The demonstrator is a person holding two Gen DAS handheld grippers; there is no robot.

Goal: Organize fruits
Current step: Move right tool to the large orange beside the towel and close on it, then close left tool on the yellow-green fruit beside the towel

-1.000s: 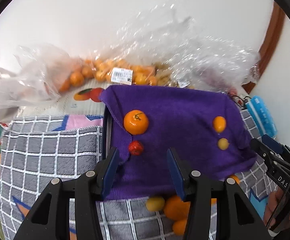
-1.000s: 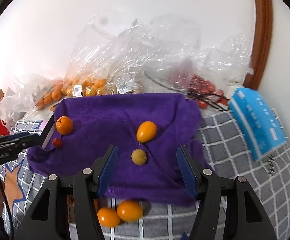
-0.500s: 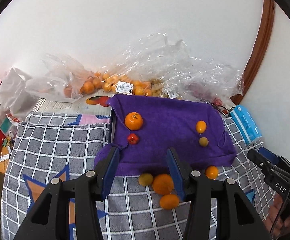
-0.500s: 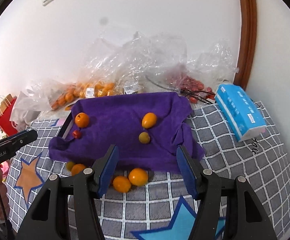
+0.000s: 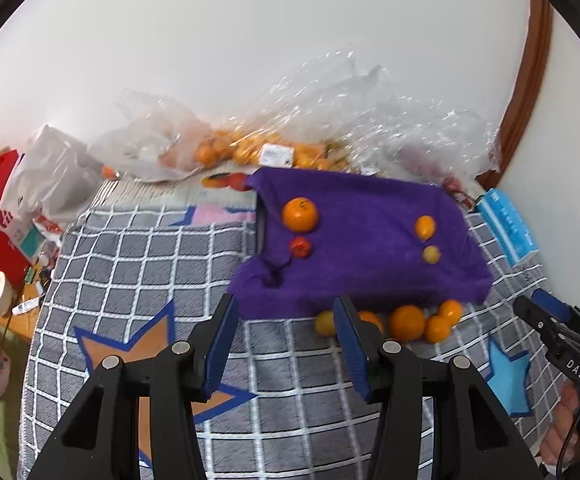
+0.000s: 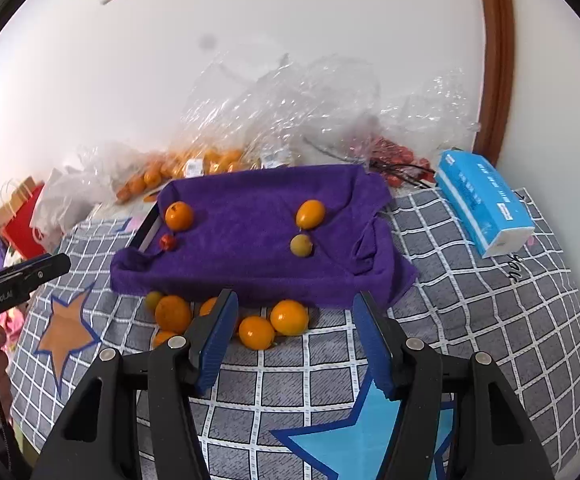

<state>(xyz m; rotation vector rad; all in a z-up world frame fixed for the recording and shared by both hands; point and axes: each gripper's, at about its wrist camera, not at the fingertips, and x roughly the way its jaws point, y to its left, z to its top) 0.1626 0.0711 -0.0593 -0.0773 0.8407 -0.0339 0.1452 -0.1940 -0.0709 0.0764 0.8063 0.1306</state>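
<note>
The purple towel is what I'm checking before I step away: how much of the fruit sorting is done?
Done: four fruits sit on the purple towel: an orange and a small red fruit on its left, an oval orange fruit and a yellowish one on its right. In hand: nothing; the left gripper and the right gripper are open and empty. Left: the loose fruits on the checked cloth.

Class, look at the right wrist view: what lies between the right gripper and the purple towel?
In the right wrist view, a cluster of loose oranges lies on the checked cloth between the right gripper and the purple towel's near edge.
</note>
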